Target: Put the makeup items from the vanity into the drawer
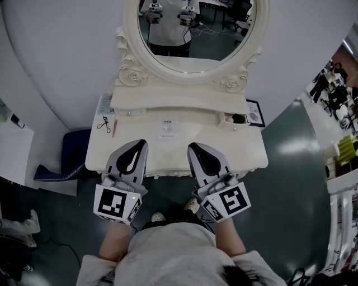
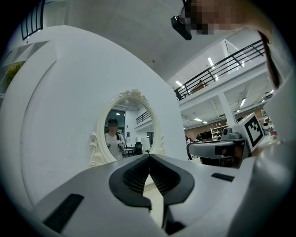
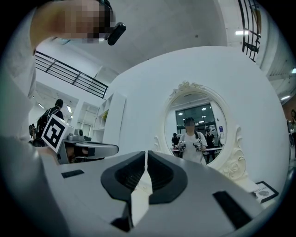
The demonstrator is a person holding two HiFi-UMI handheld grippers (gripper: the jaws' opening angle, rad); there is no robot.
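Head view shows the left gripper [image 1: 139,146] and right gripper [image 1: 196,148] closed and empty, poised above the vanity [image 1: 168,153], presumably ready to reach what may be scissors [image 1: 103,124].

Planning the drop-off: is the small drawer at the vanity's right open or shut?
Open: the drawer is pulled forward, its inside showing from above, something dark in it.

loc: open lab/office hall | cues: mezz. railing [image 2: 222,69], office chair [image 1: 241,10] in mirror [image 1: 212,47], curved wht backdrop [image 1: 50,67]
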